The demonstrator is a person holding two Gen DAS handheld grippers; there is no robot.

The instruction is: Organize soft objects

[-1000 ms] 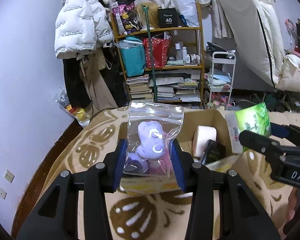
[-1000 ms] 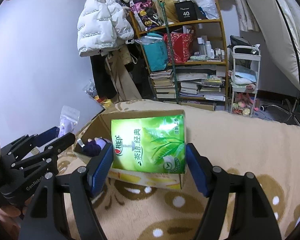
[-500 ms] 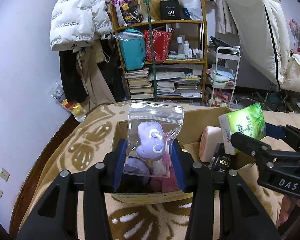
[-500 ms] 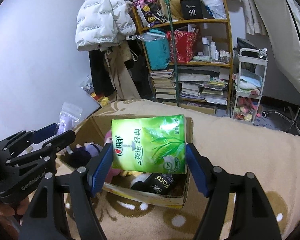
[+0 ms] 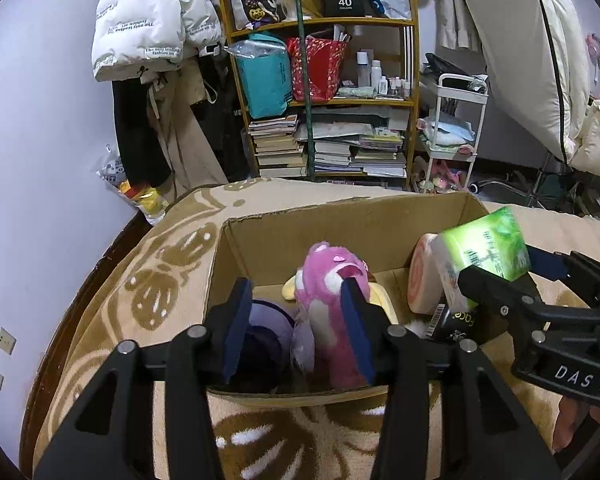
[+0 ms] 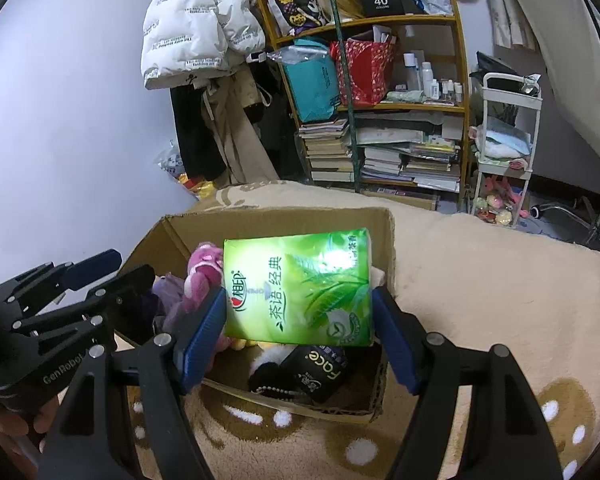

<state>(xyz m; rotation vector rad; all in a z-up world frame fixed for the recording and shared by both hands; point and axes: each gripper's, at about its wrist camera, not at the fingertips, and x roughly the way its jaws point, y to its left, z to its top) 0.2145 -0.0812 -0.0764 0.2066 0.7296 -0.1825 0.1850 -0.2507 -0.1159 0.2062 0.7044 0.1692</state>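
Note:
An open cardboard box [image 5: 340, 224] stands on a beige patterned blanket. My left gripper [image 5: 296, 332] is open and empty over the box's left part, its jaws on either side of a pink plush toy [image 5: 328, 280] and a purple soft thing [image 5: 268, 324] in the box. My right gripper [image 6: 300, 328] is shut on a green tissue pack [image 6: 300, 284] and holds it above the box's right side [image 6: 384, 240]; the pack also shows in the left wrist view [image 5: 488, 248]. The bagged purple toy is out of sight.
A pink roll [image 5: 424, 280] and a black "Face" pack [image 6: 320, 372] lie in the box. Behind stand a loaded bookshelf [image 5: 332, 100], a white cart [image 5: 456, 128], hanging coats [image 5: 152, 20] and a leaning mattress [image 5: 540, 60].
My left gripper has opened and the clear bag with the purple toy has left it. Both grippers have moved forward over the box, the right one still holding the tissue pack.

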